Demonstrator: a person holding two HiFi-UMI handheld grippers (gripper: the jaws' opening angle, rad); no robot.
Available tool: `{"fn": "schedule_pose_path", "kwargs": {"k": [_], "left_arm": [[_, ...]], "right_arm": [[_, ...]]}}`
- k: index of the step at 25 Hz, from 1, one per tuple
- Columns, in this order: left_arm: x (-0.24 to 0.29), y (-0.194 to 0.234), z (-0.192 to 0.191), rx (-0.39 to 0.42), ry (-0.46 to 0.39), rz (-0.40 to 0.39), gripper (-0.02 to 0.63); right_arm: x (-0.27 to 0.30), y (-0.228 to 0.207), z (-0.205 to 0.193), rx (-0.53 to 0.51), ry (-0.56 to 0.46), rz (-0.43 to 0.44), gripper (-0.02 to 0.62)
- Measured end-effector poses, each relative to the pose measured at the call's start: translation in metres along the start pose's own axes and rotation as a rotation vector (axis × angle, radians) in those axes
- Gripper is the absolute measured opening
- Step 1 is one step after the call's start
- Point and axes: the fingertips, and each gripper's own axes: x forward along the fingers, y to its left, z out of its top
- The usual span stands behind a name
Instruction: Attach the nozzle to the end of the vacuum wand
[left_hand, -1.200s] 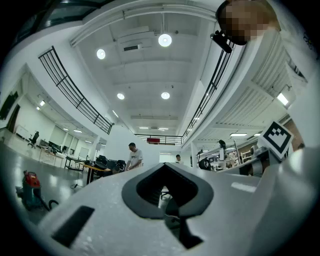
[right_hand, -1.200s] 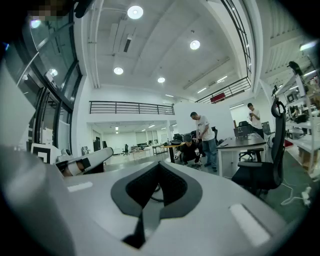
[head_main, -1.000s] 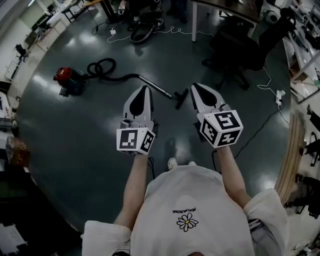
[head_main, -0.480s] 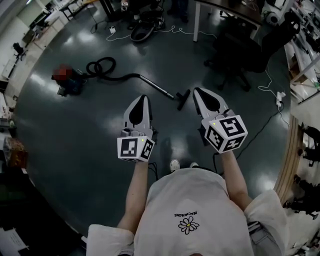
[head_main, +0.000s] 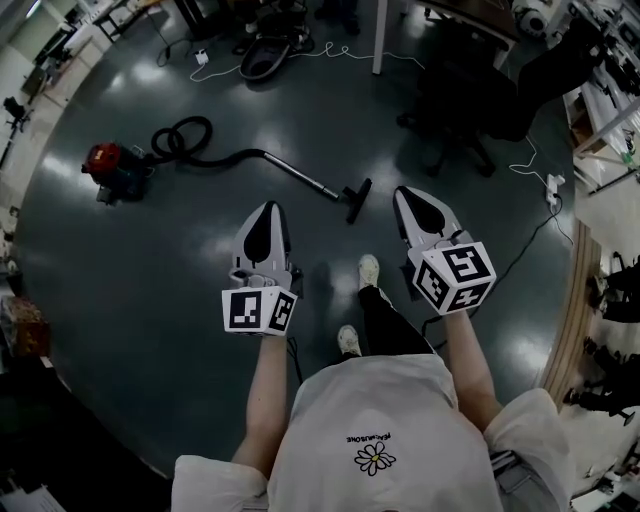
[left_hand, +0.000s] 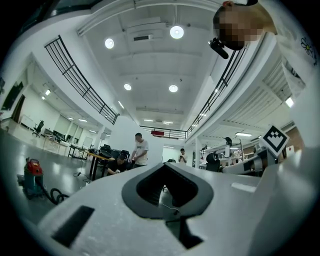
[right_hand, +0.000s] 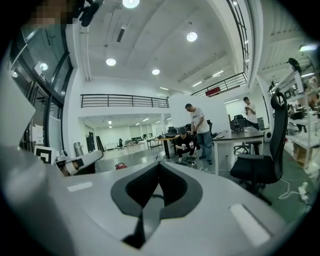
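1. Left gripper (head_main: 267, 207): jaws pressed together, nothing between them. It is held over the dark floor (head_main: 150, 300), tip towards 12 o'clock in the head view.
2. Right gripper (head_main: 404, 191): jaws likewise pressed together and empty. It is held alongside the left one, well apart from it, tip towards 12 o'clock.
3. Neither gripper touches any part of the vacuum.
4. Nozzle (head_main: 357, 199): lies on the floor between the two tips, at 3 o'clock of the left tip and 9 o'clock of the right.
5. Vacuum wand (head_main: 295, 172): lies flat on the floor, running from the nozzle towards 10 o'clock. Its free end is just beside the nozzle; whether the two touch cannot be told.
6. Hose (head_main: 180, 137): coiled beyond the wand, leading to the red vacuum body (head_main: 108, 168) at 10 o'clock of the left gripper.
7. Office chair (head_main: 470, 110): stands at 1 o'clock of the right gripper.
8. Power strip (head_main: 552, 185): on the floor at 3 o'clock of the right gripper.
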Motion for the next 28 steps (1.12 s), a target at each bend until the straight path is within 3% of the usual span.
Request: {"fn": "schedule_pose_path", "kwargs": {"k": [13,21,28], "left_arm": [[0.235,0.065,-0.050,0.021,0.016,-0.035,0.003],[0.306,0.114,-0.084,-0.003,0.076,-0.065,0.003],[0.346,0.141,-0.116,-0.014,0.121,-0.083,0.003]], "right_arm": [[0.203,-0.147,0.023,0.019,0.051,0.042,0.008],[0.296,-0.162,0.026,0.002,0.108,0.042,0.008],[0.338,-0.181,0.018,0.058,0.124,0.029,0.008]]}}
